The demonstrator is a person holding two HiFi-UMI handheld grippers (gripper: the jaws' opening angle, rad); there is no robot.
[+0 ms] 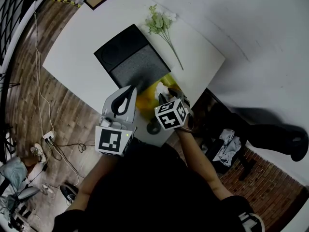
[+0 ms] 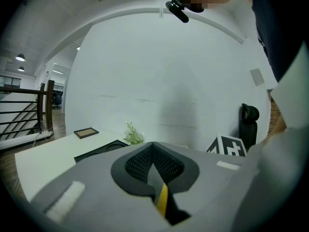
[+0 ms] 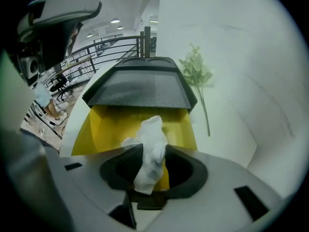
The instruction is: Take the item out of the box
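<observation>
- R gripper clamps white crumpled item, which is at the mouth of yellow box, table's near edge.
- L gripper: jaws together, seems empty.
- Lid open, item grabbed; left to do: lift clear.

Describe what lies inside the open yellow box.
Only a crumpled white wad shows over the floor of the yellow box, clamped by the right gripper. The gripper's body hides the box's near part.
</observation>
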